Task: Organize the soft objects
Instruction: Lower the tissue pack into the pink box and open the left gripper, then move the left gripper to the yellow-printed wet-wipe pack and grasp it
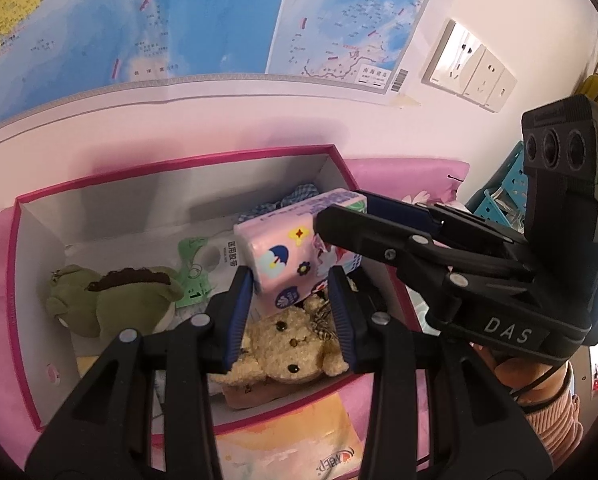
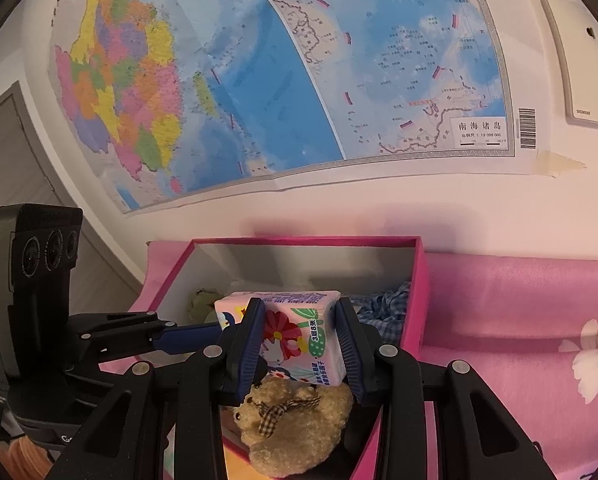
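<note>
Currently, both grippers hold one pink tissue pack (image 1: 295,256) above the open pink box (image 1: 27,264), which sits against the wall on a pink bed cover (image 2: 519,312).

Contents noted, largest first: a green plush frog (image 1: 111,296) at the box's left end, a tan teddy bear (image 1: 287,344) directly beneath the pack, a blue checked cloth (image 2: 383,312) in the far right corner, and a white tape packet (image 1: 219,256) on the box floor.

Step in hand, as judged: lowering the pack into the box. To do it well, both grippers should descend together so the soft pack is neither twisted nor stretched. The free floor between frog and bear looks the better landing place; set on the bear, the pack would likely tip. One gripper should let go before the other, and only once the pack is supported.

Pose: the left gripper (image 1: 291,292) points steeply down into the box, its blue pads clamped on the pack's near lower end. The right gripper (image 2: 299,340) comes in at a shallower downward angle from the right side, its pads pressed on the pack's other end. The two approach roughly crosswise. The pack itself hangs tilted, clear of the box floor; whether it brushes the bear cannot be told.
</note>
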Demonstrator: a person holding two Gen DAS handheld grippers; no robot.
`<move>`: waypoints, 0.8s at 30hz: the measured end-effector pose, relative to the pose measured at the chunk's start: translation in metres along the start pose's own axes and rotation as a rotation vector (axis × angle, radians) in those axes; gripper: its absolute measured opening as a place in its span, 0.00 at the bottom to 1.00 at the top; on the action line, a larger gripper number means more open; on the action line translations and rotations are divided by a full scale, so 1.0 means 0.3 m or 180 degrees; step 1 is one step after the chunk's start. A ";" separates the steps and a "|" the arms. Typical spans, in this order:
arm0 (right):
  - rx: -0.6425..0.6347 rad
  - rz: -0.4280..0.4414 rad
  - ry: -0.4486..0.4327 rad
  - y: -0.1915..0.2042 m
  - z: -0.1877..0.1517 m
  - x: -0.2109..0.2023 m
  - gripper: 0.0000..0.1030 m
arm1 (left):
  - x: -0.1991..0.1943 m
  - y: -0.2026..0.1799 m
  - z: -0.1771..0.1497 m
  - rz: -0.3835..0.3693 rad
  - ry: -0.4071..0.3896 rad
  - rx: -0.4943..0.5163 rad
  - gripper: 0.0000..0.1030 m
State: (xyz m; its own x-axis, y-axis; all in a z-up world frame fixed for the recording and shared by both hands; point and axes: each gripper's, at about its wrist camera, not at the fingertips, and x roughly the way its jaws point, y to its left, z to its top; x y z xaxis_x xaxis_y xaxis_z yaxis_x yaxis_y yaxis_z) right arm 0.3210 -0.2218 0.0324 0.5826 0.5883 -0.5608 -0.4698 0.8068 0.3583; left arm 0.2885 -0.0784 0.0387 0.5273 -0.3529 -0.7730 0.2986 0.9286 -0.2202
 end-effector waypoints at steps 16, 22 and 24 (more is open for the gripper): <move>0.0009 -0.0273 -0.0166 0.018 0.001 -0.007 0.41 | 0.017 0.014 0.006 0.0015 0.0033 -0.0085 0.40; 0.0021 -0.0201 -0.0143 0.018 -0.027 -0.035 0.41 | -0.040 -0.005 -0.046 0.0071 -0.0116 0.0079 0.40; -0.0003 -0.0168 -0.0143 0.026 -0.042 -0.056 0.42 | -0.085 -0.007 -0.070 0.0029 -0.0218 0.0123 0.41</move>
State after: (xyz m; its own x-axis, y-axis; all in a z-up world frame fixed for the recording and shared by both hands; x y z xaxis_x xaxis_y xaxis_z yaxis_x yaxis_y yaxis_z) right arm 0.2992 -0.2261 0.0353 0.6358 0.5469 -0.5447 -0.4383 0.8367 0.3285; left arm 0.2576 -0.0689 0.0465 0.5828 -0.3528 -0.7321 0.3233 0.9271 -0.1894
